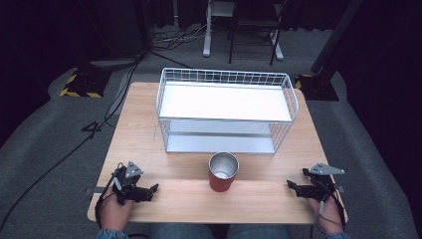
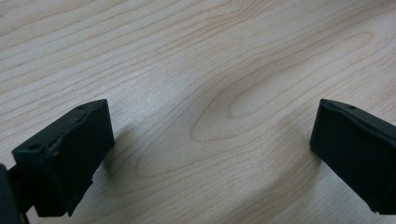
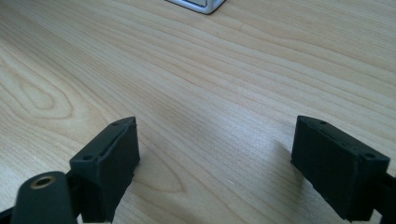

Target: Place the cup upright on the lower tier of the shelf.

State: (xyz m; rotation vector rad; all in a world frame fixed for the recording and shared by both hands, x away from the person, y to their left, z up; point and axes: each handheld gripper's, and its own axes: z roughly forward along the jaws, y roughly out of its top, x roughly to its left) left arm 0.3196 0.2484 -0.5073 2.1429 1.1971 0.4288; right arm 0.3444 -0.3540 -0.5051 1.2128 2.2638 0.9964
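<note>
On the wooden table (image 1: 149, 124), a red cup (image 1: 223, 172) is standing upright before the wire basket (image 1: 226, 107), between the left gripper (image 1: 152, 189) and right gripper (image 1: 293, 185), both resting with jaws gaping apart.

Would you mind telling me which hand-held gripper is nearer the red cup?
The left hand-held gripper, by a small margin. It rests on the table to the left of the cup, while the right hand-held gripper sits slightly farther off on its right.

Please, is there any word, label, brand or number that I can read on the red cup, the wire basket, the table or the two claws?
None: no readable text stands on the red cup, the wire basket, the table, the left claw or the right claw.
</note>
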